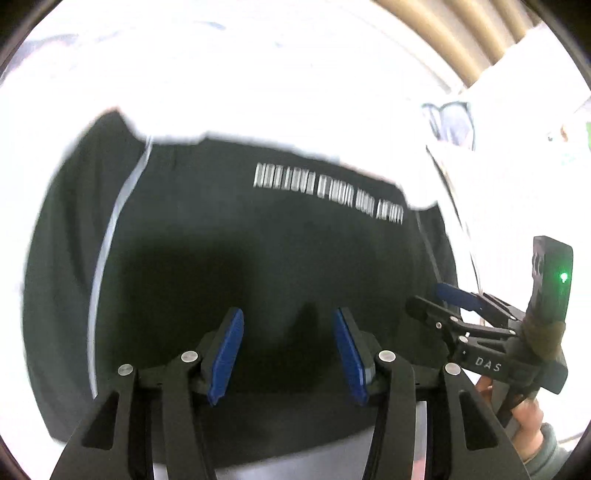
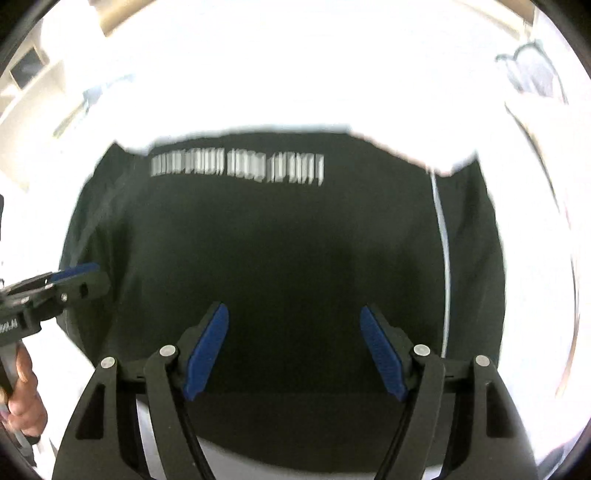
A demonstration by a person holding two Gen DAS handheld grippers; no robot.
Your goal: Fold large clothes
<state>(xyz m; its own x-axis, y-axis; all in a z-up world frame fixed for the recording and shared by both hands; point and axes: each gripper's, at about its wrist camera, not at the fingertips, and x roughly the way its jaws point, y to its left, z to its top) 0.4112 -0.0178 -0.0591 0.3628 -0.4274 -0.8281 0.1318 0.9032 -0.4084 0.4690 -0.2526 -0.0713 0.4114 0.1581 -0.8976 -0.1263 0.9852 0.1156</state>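
Garment: a large black fabric garment [image 1: 258, 258] with a row of white printed lettering [image 1: 328, 192] and a thin white stripe [image 1: 107, 236] running down one side; it fills the centre and lower half of the left wrist view and likewise the middle of the right wrist view [image 2: 280, 258], lying flat
Lettering: upper centre of the black cloth in the left wrist view, upper left of the cloth in the right wrist view [image 2: 236, 168], too blurred to read
Stripe: left side of the frame in the left wrist view, right side in the right wrist view [image 2: 443, 266]
Surface: a bright white, overexposed surface [image 1: 258, 74] surrounds the garment on the top and sides in both views
Left gripper [image 1: 288, 350]: black two-finger tool with blue pads, bottom centre of its own view, fingers spread apart with nothing between them, poised over the black cloth; it also shows at the left edge of the right wrist view [image 2: 79, 278], at the garment's edge
Right gripper [image 2: 293, 347]: same build, bottom centre of its own view, fingers wide apart and holding nothing, above the cloth; in the left wrist view it sits at lower right [image 1: 439, 302], a green light lit on its body
Hands: bare skin of the right hand [image 1: 528, 424] at lower right of the left wrist view; the left hand [image 2: 26, 398] at lower left of the right wrist view
Background: tan ribbed strips [image 1: 450, 33] at upper right of the left wrist view
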